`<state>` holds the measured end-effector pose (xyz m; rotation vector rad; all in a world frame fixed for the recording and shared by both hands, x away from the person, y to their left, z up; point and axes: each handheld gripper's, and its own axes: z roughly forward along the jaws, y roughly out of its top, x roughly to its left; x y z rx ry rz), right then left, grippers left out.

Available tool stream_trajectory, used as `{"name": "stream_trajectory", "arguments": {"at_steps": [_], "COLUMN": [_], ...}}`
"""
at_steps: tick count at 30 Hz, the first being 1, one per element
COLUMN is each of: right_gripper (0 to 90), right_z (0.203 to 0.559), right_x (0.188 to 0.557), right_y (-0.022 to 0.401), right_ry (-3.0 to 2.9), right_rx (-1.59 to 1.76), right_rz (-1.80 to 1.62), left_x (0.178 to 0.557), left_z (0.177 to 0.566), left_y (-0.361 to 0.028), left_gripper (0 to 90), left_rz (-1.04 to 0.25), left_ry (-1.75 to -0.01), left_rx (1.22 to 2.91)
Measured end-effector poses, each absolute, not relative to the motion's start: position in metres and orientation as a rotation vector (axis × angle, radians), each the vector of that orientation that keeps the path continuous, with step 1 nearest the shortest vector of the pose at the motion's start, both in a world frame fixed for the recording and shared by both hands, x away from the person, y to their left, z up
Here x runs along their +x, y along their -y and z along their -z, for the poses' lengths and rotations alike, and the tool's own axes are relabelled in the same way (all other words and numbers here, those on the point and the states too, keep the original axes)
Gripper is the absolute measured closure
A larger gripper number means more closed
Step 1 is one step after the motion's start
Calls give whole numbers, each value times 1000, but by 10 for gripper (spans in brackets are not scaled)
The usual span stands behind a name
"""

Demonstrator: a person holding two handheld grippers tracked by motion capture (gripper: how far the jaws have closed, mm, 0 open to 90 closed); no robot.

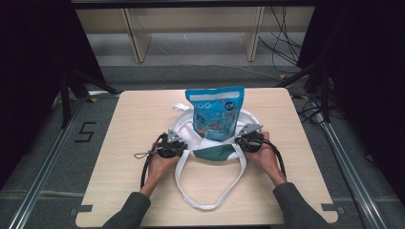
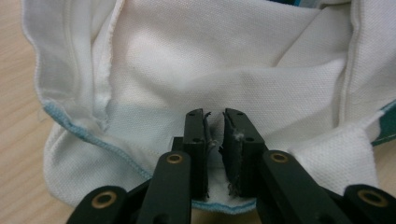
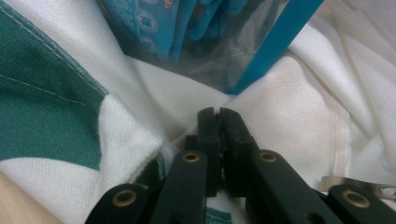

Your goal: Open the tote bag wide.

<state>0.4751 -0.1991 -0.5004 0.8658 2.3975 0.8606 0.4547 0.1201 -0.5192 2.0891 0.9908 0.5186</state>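
a white tote [image 1: 210,143] lies on the counter [image 1: 129,124], its mouth spread around an upright blue pouch [image 1: 216,113] that stands in it. the left hand-held gripper [image 1: 177,145] sits at the mouth's left edge, jaws narrow with a fold of white cloth pinched between them, as the left gripper view shows [image 2: 215,135]. the right hand-held gripper [image 1: 242,142] is at the right edge, clamped tight on the rim cloth [image 3: 218,140]. the pouch lies between the two and just beyond them, about equally near each. the handles [image 1: 210,191] trail toward the person. the rim likely gets lifted up around the pouch next.
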Motion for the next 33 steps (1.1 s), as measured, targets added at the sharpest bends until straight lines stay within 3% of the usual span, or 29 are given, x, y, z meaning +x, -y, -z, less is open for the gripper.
{"name": "stream_trajectory", "arguments": {"at_steps": [3, 17, 33], "right_gripper": [863, 600, 468], "right_z": [499, 465, 447], "right_x": [474, 459, 440], "right_y": [200, 224, 222], "right_ry": [-2402, -2280, -2255], "right_rx": [861, 1052, 971], "right_rz": [-874, -1160, -1183], "left_x": [455, 440, 419], "left_z": [518, 489, 471], "left_y": [-123, -137, -137], "left_gripper": [734, 486, 369], "left_rz": [-501, -497, -466], "left_ry": [-1012, -992, -988], "left_rx": [2061, 2019, 1969]}}
